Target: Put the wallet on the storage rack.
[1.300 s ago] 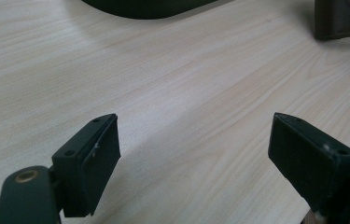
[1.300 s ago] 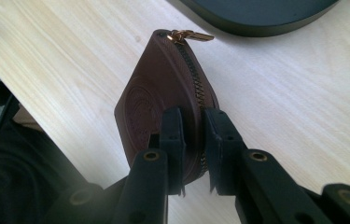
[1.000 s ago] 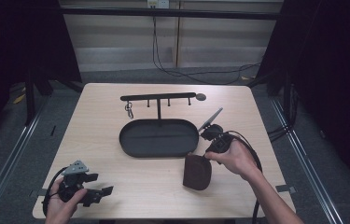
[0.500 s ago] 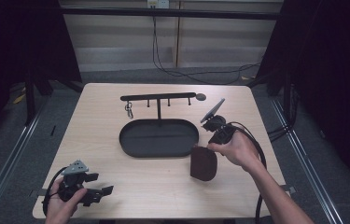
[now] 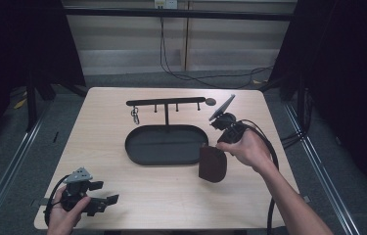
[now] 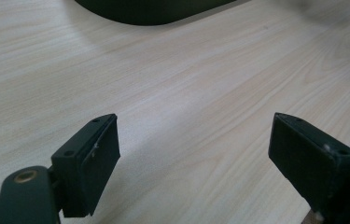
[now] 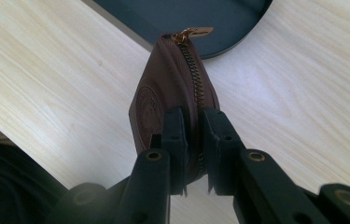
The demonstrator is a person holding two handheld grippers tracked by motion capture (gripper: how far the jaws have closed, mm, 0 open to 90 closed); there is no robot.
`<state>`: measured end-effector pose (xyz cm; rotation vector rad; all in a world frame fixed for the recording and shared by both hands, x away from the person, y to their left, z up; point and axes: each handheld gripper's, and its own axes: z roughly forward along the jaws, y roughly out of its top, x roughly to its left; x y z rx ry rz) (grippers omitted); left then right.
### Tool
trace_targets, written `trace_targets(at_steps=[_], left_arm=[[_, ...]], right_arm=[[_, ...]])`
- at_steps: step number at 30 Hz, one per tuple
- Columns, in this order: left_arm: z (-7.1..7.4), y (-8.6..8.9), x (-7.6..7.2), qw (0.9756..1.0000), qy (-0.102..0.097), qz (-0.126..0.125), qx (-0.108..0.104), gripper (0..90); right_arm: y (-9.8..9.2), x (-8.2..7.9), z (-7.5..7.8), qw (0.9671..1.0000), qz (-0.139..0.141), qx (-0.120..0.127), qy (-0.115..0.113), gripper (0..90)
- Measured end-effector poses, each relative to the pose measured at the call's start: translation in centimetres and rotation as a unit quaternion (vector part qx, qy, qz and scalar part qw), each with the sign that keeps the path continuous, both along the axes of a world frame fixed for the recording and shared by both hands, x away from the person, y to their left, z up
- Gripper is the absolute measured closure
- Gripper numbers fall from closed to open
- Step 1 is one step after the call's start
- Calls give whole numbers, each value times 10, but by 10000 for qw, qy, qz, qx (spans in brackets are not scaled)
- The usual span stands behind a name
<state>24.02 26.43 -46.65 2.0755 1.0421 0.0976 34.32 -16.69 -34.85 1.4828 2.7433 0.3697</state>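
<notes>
— Where's the brown zip pouch [image 7: 172, 93]?

— Hanging clear of the table [image 5: 171, 196], just beside the near right end of the black oval tray [image 5: 166, 145] (brass zip pull pointing toward the tray). The right gripper [image 7: 193, 140] pinches it along the zipper edge.

— And the other one?

— The left gripper [image 6: 191, 154] sits low at the table's near left corner, jaws spread wide over bare wood. A black hook rack [image 5: 166, 103] stands behind the tray.

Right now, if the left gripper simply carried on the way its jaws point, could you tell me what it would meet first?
Probably the black oval tray. The left gripper is open above bare table, with only wood between it and the tray's near rim. Angled slightly downward, it might brush the tabletop first; depth is unclear.
</notes>
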Motion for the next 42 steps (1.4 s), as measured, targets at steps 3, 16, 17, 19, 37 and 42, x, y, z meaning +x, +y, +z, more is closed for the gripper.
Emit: trace_targets(at_steps=[3,16,17,19,37,42], left_arm=[[0,0,0,10000,-12,4,27,165],[0,-1,-1,10000,-20,8,64,165],[0,-1,-1,10000,-3,11,60,164],[-1,-1,-1,10000,2,12,71,164],[0,-1,0,10000,35,33,60,165],[0,-1,0,10000,42,39,79,166]], right_arm=[[-1,3,3,10000,-55,13,-36,798],[2,11,17,9998,-69,53,-150,798],[2,13,18,9998,-78,74,-179,798],[3,18,20,9997,-172,118,-154,798],[12,46,28,9983,-284,423,-285,798],[15,55,23,9974,-263,602,-309,798]])
